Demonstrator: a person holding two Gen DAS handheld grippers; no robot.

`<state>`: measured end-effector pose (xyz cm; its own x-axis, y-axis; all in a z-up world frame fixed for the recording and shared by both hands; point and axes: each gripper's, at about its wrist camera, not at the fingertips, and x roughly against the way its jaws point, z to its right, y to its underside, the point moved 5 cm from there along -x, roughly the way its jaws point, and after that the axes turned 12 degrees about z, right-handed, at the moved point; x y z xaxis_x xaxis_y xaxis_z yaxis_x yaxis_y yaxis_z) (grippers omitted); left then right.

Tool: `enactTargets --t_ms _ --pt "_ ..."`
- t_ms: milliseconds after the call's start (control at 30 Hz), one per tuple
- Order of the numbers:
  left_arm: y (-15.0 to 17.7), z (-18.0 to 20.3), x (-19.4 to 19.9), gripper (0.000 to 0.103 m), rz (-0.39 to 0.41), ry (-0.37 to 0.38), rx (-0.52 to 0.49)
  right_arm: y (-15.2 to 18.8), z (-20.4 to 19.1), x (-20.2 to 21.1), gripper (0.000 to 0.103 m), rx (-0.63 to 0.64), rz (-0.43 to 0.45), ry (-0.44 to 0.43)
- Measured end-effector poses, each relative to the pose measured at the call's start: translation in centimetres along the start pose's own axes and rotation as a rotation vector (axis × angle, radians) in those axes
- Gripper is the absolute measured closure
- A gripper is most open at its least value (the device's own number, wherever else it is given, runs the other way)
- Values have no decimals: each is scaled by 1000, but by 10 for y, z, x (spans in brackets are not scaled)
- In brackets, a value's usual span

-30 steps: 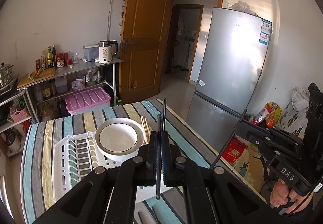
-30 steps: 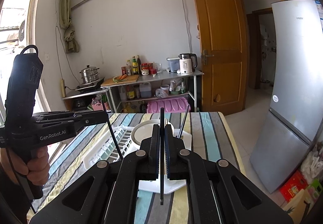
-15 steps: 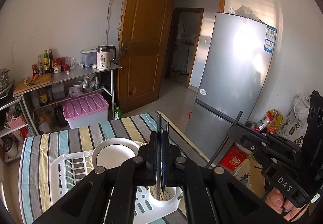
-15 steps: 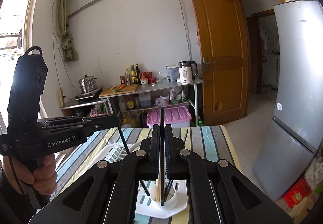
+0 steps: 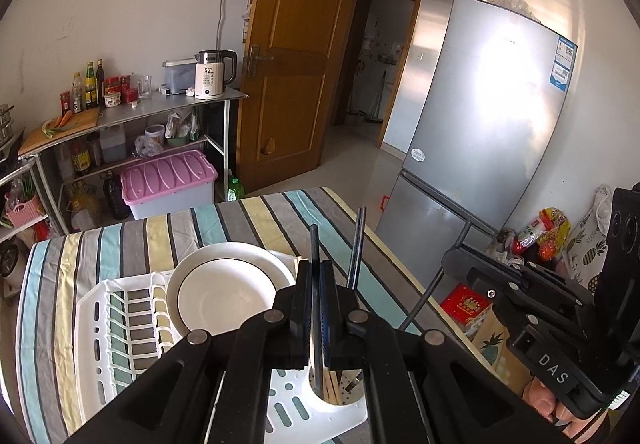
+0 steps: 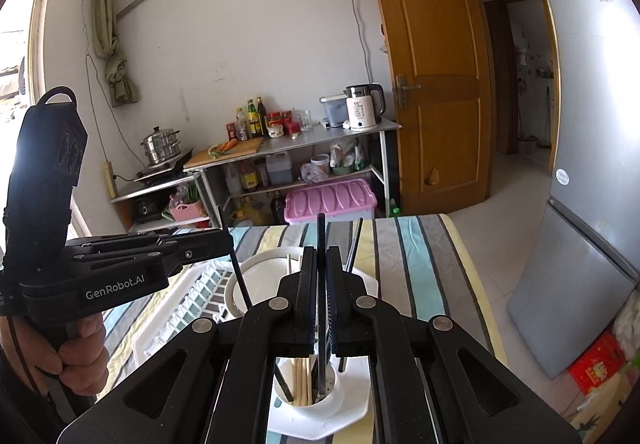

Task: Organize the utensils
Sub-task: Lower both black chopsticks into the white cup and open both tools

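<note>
Black slim chopsticks (image 5: pixel 315 284) (image 6: pixel 320 284): I'm pinching one in each of my left gripper (image 5: pixel 317 308) and right gripper (image 6: pixel 321 296), standing over the white round utensil cup (image 6: pixel 308 400) at the white plastic rack's (image 5: pixel 100 328) corner near the striped tablecloth's (image 6: pixel 424 256) edge.

Dark chopsticks (image 6: pixel 320 284) stand upright in the white cup (image 6: pixel 310 402) – pale wooden ones (image 6: pixel 300 380) lean beside them.

Left gripper (image 5: pixel 318 280): jaws closed, pinching a dark chopstick (image 5: pixel 315 244) upright. Right gripper (image 6: pixel 321 268): jaws closed on a dark chopstick (image 6: pixel 321 232), also upright. Both grippers side by side, hand-held.
</note>
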<state>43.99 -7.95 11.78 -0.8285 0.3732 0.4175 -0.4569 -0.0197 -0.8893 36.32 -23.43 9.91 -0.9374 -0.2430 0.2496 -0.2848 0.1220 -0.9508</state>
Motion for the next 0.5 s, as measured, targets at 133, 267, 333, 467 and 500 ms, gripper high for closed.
enactTargets --t_ms 133,267,333,467,500 --pt "7 -4 -13 100 -21 -6 5 8 7 -11 99 -11 -23 9" --pt "9 -6 -24 100 -22 -10 4 9 11 -16 99 -20 -26 17" --pt "9 -5 -27 100 -24 -9 2 9 13 -17 99 -19 -27 19" --pt "8 -6 -35 100 -27 -21 14 6 15 -22 99 -38 -35 11" --pt "8 -7 -36 100 -25 -20 18 6 14 -22 99 -37 -35 7"
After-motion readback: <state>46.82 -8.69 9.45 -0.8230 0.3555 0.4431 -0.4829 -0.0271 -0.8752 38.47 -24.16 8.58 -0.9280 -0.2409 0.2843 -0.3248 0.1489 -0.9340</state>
